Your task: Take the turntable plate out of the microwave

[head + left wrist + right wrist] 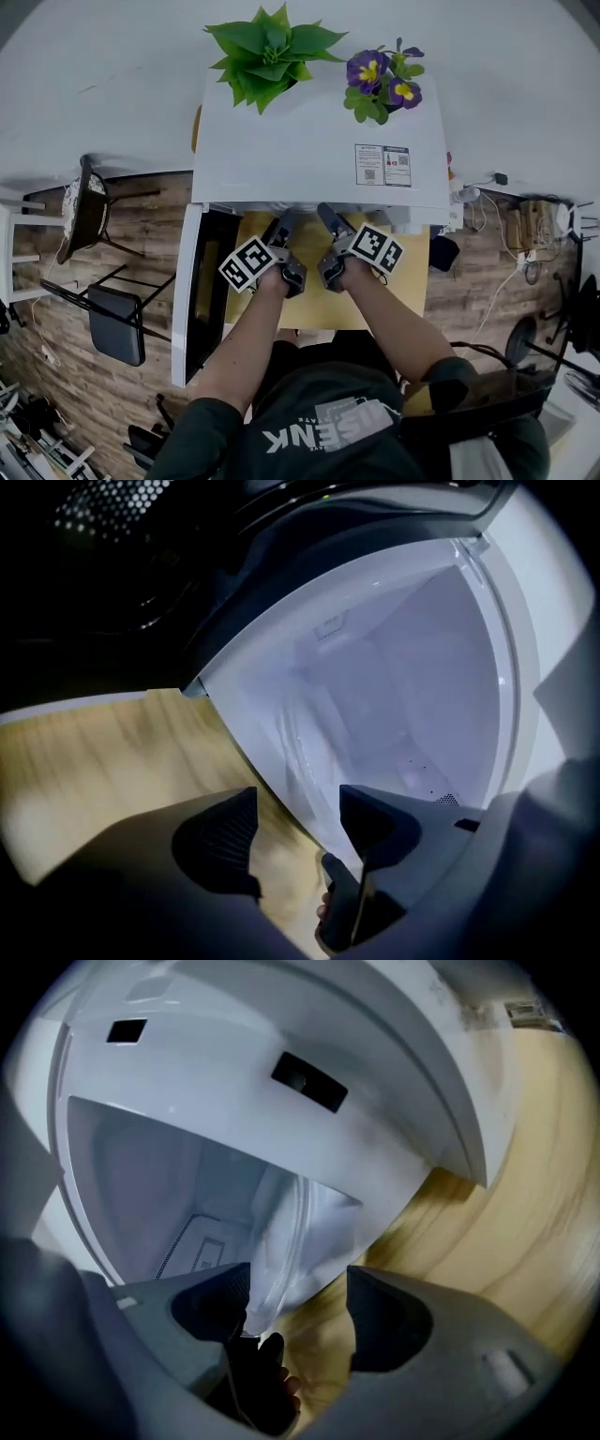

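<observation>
Apparently mid-release: the clear round glass turntable plate sat low-centre at the mouth of the white microwave, loose between the wide jaws of the left gripper and right gripper; next, back both off its rim.

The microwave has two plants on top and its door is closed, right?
Not quite. The door is open, swung out to the left side, as the head view shows. The rest is right: the microwave has two plants on top, a green leafy plant and a purple-flowered plant.
</observation>
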The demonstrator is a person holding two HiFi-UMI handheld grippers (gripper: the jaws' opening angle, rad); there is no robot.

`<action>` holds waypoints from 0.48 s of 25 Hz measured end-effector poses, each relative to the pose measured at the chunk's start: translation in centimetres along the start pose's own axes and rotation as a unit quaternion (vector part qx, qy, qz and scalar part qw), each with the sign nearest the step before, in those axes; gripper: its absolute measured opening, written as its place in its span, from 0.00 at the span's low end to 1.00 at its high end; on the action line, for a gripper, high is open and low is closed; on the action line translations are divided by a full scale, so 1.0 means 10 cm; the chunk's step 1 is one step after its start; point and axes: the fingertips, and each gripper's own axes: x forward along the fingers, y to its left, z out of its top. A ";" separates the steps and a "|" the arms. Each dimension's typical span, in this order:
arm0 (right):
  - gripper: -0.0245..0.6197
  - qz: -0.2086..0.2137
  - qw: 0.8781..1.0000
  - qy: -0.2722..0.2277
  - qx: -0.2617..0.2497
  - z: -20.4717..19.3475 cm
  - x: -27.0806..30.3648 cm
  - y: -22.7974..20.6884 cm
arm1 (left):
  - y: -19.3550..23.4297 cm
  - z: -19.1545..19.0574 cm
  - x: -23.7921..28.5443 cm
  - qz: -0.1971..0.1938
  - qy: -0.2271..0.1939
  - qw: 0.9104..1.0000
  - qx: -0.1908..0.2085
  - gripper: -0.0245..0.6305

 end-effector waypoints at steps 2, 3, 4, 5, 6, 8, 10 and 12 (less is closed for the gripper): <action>0.51 -0.004 1.000 -0.005 0.015 0.01 0.05 -0.03 | 0.02 0.01 0.06 -0.002 0.004 1.000 -0.006 0.43; 0.51 -0.008 1.000 -0.007 0.024 0.01 0.07 -0.04 | 0.03 0.02 0.09 -0.003 0.007 1.000 -0.014 0.43; 0.51 -0.012 0.999 -0.007 0.033 0.00 0.10 -0.06 | 0.04 0.02 0.11 -0.004 0.010 1.000 -0.024 0.43; 0.51 -0.017 0.999 -0.008 0.042 -0.01 0.12 -0.08 | 0.05 0.01 0.12 -0.006 0.012 0.999 -0.032 0.43; 0.51 -0.022 0.999 -0.010 0.049 -0.01 0.14 -0.09 | 0.06 0.01 0.13 -0.007 0.014 0.999 -0.037 0.43; 0.51 -0.030 0.998 -0.015 0.054 -0.01 0.17 -0.10 | 0.07 0.01 0.15 -0.007 0.015 0.999 -0.037 0.43; 0.51 -0.032 0.998 -0.022 0.057 0.02 0.20 -0.09 | 0.07 0.02 0.18 -0.008 0.012 0.999 -0.036 0.43; 0.51 -0.036 0.997 -0.025 0.060 0.03 0.22 -0.09 | 0.07 0.04 0.20 -0.008 0.008 0.999 -0.038 0.43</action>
